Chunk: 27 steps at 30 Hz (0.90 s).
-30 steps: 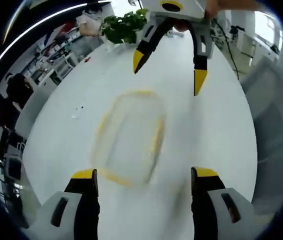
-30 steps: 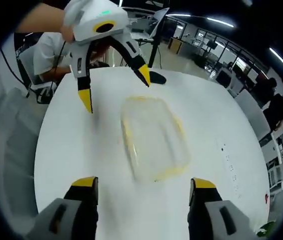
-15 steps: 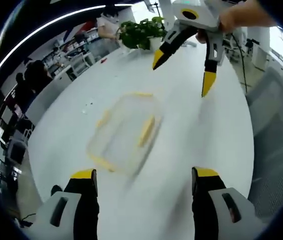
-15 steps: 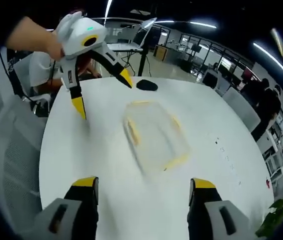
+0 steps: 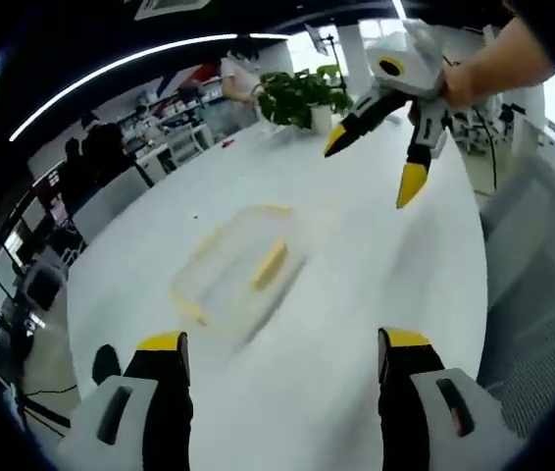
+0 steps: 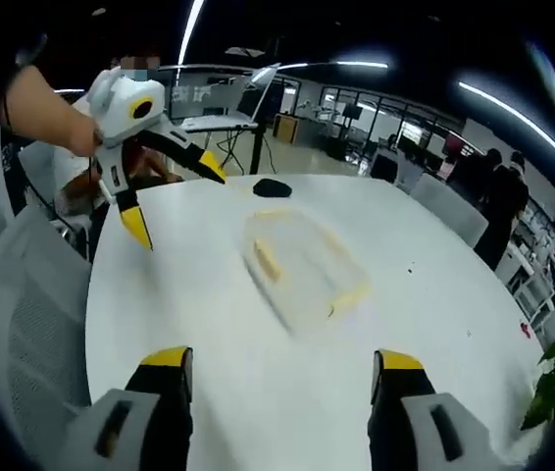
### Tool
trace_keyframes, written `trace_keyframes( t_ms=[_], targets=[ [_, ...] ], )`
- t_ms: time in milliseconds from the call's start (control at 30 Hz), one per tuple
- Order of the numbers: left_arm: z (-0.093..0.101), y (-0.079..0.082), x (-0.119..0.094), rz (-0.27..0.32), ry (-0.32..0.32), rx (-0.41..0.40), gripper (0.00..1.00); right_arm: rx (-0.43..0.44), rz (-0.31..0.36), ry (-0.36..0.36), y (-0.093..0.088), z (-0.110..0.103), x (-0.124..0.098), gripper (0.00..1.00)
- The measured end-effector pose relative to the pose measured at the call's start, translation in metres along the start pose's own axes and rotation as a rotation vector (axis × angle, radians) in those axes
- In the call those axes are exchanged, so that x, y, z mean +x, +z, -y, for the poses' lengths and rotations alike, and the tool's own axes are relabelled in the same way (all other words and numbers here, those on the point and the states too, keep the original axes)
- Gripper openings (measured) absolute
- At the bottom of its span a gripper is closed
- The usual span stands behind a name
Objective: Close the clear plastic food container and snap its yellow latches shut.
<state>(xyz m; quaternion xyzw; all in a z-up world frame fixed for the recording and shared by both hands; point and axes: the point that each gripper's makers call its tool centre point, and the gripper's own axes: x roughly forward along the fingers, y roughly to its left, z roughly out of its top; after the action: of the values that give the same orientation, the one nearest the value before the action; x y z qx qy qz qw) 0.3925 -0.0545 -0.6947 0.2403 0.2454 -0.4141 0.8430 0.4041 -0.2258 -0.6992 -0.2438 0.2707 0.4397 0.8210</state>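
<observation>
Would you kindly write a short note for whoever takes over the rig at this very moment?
Left tool: open, empty, held above the table beside the container.
Right tool: open, empty, also raised above the table.
The clear container lies flat on the white table between the two tools, touched by neither. Its lid looks to be on, but the picture is blurred. Yellow latches show along its sides; whether they are snapped shut cannot be told.
Done: container appears closed.
Left: check every latch and press down any that are loose.
A dark object and a potted plant sit farther off on the table.
</observation>
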Motion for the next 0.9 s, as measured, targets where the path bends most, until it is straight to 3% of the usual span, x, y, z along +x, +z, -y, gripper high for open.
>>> trace_keyframes(
  t_ms=[133, 200, 367, 567, 900],
  targets=[
    [0.006, -0.003, -0.007, 0.021, 0.017, -0.054, 0.77, 0.023, 0.038, -0.023, 0.0, -0.002, -0.007, 0.73],
    [0.009, -0.002, -0.01, 0.049, 0.023, -0.077, 0.77, -0.003, 0.102, -0.054, 0.009, -0.002, -0.012, 0.71],
    [0.017, -0.01, -0.017, 0.052, 0.055, -0.08, 0.77, 0.038, 0.143, -0.071, 0.005, -0.009, -0.022, 0.71],
    [0.027, -0.012, -0.027, 0.095, 0.091, -0.138, 0.79, 0.091, 0.174, -0.08, -0.008, -0.024, -0.034, 0.71],
    [0.054, -0.029, -0.035, 0.109, 0.126, -0.217, 0.82, 0.158, 0.168, -0.114, -0.039, -0.05, -0.047, 0.74]
  ],
)
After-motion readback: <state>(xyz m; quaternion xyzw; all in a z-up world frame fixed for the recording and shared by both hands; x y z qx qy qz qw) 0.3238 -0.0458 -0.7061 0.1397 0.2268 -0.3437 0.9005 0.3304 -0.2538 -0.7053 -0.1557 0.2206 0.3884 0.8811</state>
